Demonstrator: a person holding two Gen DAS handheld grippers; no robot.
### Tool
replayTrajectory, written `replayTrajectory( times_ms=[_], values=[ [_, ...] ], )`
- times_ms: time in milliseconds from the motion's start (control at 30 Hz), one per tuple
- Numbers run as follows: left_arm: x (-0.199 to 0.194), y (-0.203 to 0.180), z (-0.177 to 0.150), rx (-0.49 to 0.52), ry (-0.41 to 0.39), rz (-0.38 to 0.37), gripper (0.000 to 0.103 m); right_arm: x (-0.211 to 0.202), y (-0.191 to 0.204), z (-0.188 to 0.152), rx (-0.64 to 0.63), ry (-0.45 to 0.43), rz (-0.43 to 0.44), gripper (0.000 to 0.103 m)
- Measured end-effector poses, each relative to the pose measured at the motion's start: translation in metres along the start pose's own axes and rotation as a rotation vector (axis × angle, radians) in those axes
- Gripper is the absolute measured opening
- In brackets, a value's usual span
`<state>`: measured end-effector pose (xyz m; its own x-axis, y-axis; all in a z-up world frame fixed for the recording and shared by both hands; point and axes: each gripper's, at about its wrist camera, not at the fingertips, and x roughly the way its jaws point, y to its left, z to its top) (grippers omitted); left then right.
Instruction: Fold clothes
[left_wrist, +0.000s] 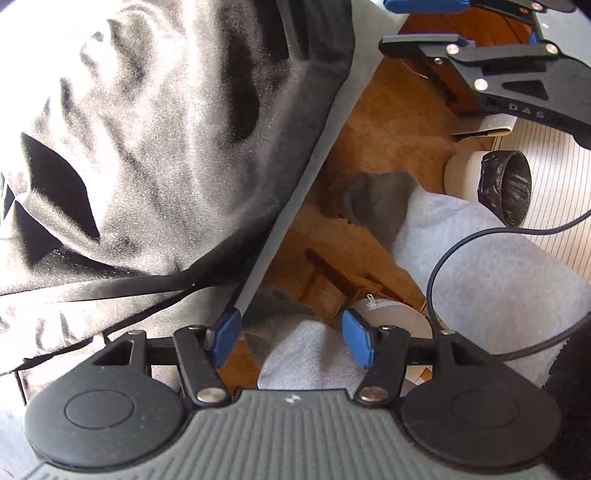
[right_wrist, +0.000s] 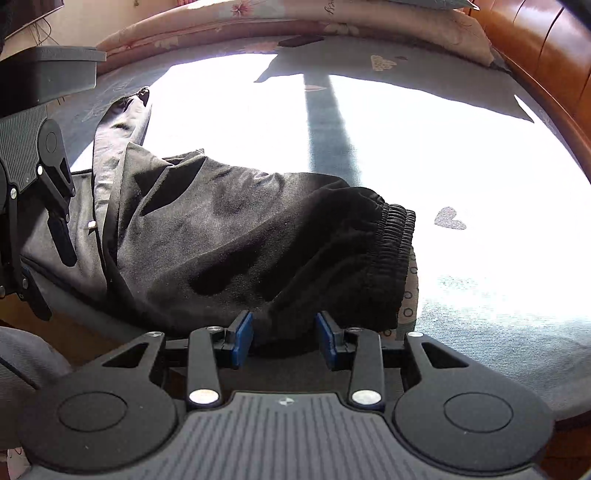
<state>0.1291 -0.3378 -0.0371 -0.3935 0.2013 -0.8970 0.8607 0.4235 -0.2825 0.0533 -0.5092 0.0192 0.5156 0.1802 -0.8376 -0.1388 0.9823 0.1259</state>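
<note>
My left tongs (left_wrist: 291, 339) and right tongs (right_wrist: 284, 339) gape empty; black trousers (right_wrist: 240, 240) lie rumpled on the bed (right_wrist: 461, 147).

Wooden floor (left_wrist: 388, 122), black tape roll (left_wrist: 506, 186), patterned bedsheet (right_wrist: 480, 314), wooden headboard (right_wrist: 546, 48)

A home bedroom: a bed (right_wrist: 461, 314) with heart-print sheet, floral quilt (right_wrist: 295, 18) at 12 o'clock, wooden bed frame (right_wrist: 546, 55) at 1 o'clock.
</note>
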Motion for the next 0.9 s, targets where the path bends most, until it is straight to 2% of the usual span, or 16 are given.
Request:
replayTrajectory(
  times_ms=[167, 400, 600, 733, 900],
  values=[
    [0.006, -0.024, 0.023, -0.009, 0.023, 0.008, 0.061, -0.008, -0.021, -0.011, -0.001, -0.020, 0.015, 0.043],
    [0.000, -0.034, 0.025, -0.051, 0.020, -0.005, 0.063, -0.010, -0.034, -0.015, 0.042, -0.022, 0.018, 0.043],
    [-0.012, -0.026, 0.018, -0.135, -0.065, -0.034, 0.064, -0.012, -0.043, -0.016, 0.075, -0.022, 0.022, 0.043],
    [-0.021, -0.018, 0.008, -0.174, -0.148, -0.028, 0.064, -0.012, -0.038, -0.013, 0.086, -0.029, 0.025, 0.043],
    [-0.024, -0.002, -0.008, -0.229, -0.250, -0.022, 0.064, -0.009, -0.022, -0.014, 0.073, 0.002, 0.007, 0.043]
  ],
)
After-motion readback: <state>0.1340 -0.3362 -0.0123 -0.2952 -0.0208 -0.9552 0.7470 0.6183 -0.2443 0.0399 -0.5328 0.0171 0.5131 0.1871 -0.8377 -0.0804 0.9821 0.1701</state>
